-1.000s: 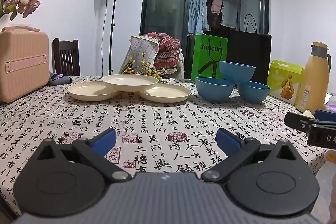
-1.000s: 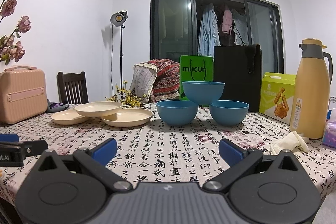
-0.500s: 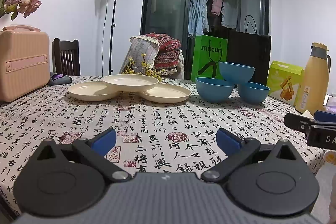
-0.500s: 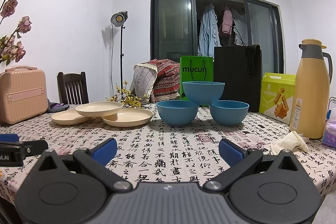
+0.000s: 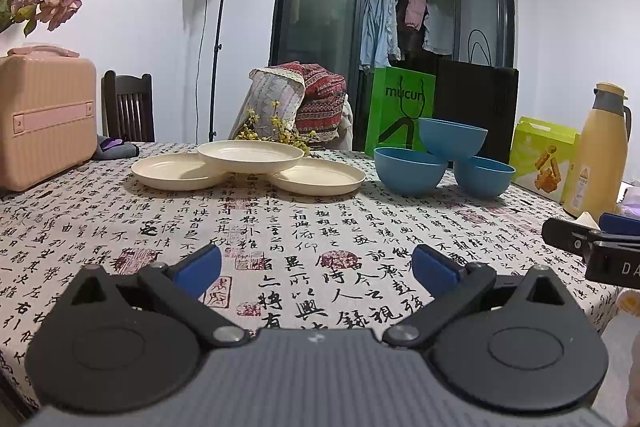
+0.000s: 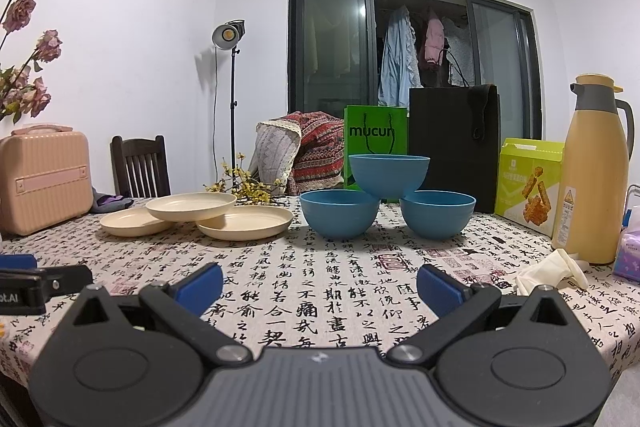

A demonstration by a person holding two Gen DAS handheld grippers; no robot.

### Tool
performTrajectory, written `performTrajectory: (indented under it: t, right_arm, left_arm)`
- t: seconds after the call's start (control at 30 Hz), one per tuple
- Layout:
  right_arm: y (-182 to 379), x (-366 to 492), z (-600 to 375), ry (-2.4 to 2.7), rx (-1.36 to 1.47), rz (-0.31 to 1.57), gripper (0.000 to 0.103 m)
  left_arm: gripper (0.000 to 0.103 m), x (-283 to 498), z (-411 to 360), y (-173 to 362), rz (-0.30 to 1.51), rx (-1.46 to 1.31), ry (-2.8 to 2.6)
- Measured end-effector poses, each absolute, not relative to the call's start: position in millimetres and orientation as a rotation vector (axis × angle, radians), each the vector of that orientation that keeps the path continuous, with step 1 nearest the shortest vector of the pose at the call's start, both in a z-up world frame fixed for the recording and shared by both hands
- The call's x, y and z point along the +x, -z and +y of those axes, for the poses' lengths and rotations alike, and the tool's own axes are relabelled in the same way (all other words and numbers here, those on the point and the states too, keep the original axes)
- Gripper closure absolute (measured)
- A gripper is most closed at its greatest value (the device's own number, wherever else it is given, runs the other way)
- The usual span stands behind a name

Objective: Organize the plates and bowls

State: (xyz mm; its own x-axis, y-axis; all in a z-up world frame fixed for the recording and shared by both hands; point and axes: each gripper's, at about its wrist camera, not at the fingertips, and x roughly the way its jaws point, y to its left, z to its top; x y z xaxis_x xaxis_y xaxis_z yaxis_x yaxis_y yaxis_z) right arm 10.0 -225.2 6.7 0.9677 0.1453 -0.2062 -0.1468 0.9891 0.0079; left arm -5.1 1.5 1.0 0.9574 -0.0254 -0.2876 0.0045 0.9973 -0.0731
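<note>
Three cream plates lie at the far side of the table: a left plate (image 5: 176, 171), a right plate (image 5: 318, 179), and a third plate (image 5: 251, 155) resting across both. Three blue bowls stand to their right: a left bowl (image 5: 410, 174), a right bowl (image 5: 484, 179), and a top bowl (image 5: 452, 137) perched on the two. My left gripper (image 5: 316, 267) hovers open over the near table edge, empty. My right gripper (image 6: 318, 285) is open too, empty, facing the bowls (image 6: 388, 173) and plates (image 6: 192, 206).
The table wears a calligraphy-print cloth (image 5: 280, 227). A pink case (image 5: 44, 123) stands at the left, a yellow thermos (image 6: 596, 171) and a green snack box (image 6: 528, 181) at the right. A crumpled white glove (image 6: 552, 267) lies near the thermos. Green and black bags (image 6: 454, 143) stand behind the bowls.
Both views have shifted only slightly; the plates and bowls have not moved and both grippers stay open.
</note>
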Motion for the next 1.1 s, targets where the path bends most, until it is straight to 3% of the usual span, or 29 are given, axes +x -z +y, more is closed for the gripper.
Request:
performTrajectory:
  t: [1.1]
  right_arm:
    - [-22.0,35.8,-219.4,-0.185,0.058,0.140,0.000]
  left_arm:
    - [0.000,13.9,16.9,-20.7,0.206,-0.068,-0.028]
